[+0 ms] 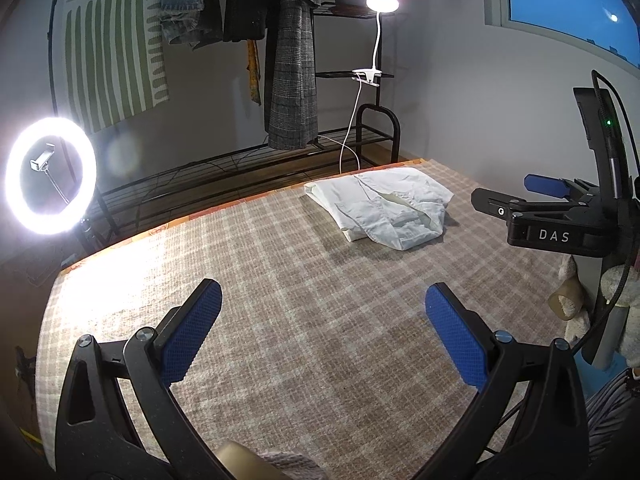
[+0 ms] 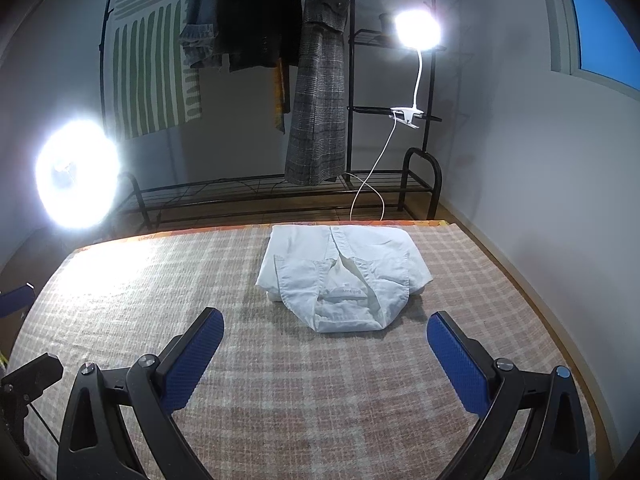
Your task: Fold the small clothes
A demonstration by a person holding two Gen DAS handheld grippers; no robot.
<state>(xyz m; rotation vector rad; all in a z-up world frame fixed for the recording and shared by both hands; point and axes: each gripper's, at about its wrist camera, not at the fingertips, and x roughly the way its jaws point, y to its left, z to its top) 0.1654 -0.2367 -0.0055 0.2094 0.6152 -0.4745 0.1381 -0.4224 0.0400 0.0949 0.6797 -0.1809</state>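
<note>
Checked blanket (image 2: 280, 380) covers the bed, where a folded white shirt (image 2: 344, 276) lies toward the far edge, collar facing near, just ahead of the right gripper (image 2: 325, 350), nearer than the left gripper (image 1: 323, 322); both jaws spread, empty

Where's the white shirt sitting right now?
The folded white shirt lies on the checked blanket, near its far edge below the clip lamp, straight ahead of the open right claw.

Bare blanket (image 2: 280, 380) before folded shirt (image 2: 344, 276)
</note>
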